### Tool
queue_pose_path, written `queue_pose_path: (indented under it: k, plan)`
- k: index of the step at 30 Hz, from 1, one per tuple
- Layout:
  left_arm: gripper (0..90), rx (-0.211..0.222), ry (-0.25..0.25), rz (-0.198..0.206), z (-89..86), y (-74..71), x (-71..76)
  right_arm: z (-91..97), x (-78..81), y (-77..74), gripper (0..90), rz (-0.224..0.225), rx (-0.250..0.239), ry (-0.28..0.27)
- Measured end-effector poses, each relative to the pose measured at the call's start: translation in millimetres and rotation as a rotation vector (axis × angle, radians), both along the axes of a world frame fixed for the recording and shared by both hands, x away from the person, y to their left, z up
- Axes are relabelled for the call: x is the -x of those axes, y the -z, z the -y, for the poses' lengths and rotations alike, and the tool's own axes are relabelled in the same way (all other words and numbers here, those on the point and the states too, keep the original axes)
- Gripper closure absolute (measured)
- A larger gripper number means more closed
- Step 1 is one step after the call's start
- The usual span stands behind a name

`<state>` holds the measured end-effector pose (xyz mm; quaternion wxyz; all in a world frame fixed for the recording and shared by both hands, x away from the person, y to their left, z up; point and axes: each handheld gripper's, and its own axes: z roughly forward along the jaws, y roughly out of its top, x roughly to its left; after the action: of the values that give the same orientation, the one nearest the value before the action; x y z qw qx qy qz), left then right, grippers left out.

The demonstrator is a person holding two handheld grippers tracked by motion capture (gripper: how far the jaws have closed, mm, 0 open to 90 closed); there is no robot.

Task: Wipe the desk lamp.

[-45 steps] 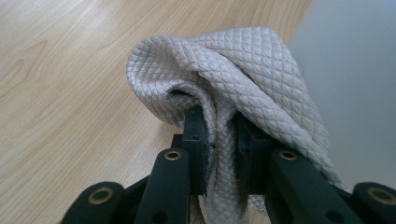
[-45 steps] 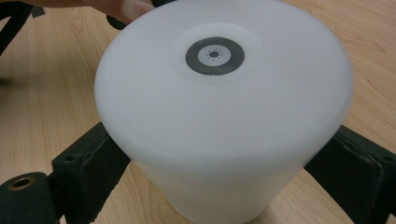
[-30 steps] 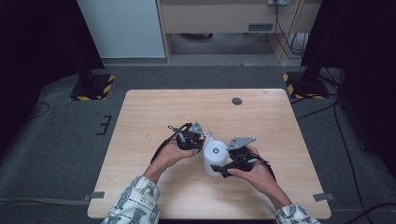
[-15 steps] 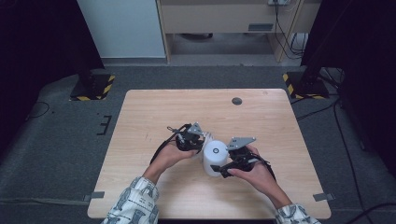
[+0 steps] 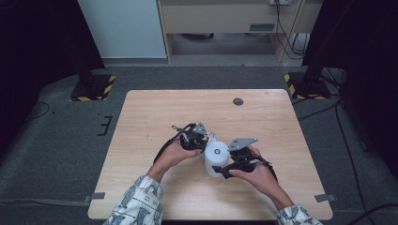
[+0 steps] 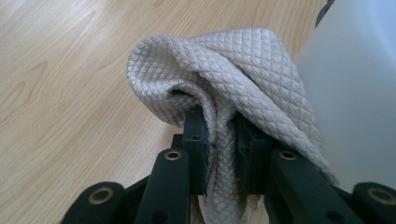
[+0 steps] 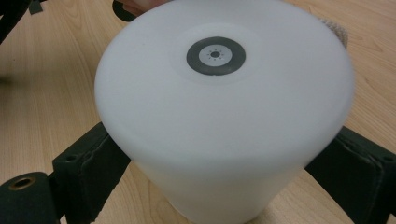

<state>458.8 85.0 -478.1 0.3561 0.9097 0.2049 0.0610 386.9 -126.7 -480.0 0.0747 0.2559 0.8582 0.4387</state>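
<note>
Jaws of left gripper (image 6: 219, 135) pinch quilted beige cloth (image 6: 219, 74) against white plastic cylinder (image 5: 216, 158) mid-counter (image 5: 155, 112); right gripper (image 7: 224, 158) clamps cylinder's sides. Cylinder base hidden, far edge cropped.

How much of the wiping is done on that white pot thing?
Done: the left gripper has pinched the quilted cloth, and the right gripper has clamped the white cylinder upright on the table. In hand: the cloth sits right beside the cylinder's side, seemingly touching it. Left: probably most of the wiping, though no dirt or clean patch shows how much has been rubbed.
</note>
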Motion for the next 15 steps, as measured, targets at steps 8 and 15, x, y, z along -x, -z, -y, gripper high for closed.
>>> queue_pose_path:
  k: [8, 15]
  plan:
    - [75.4, 0.016, 0.008, 0.017, -1.8, -11.9, -0.3, -0.3, 0.2, -0.4, 9.0, -0.002, 0.002, 0.003]
    - [75.5, -0.007, 0.008, -0.002, 0.1, 1.3, -1.3, -0.4, 0.4, -0.3, 9.0, -0.001, 0.002, 0.001]
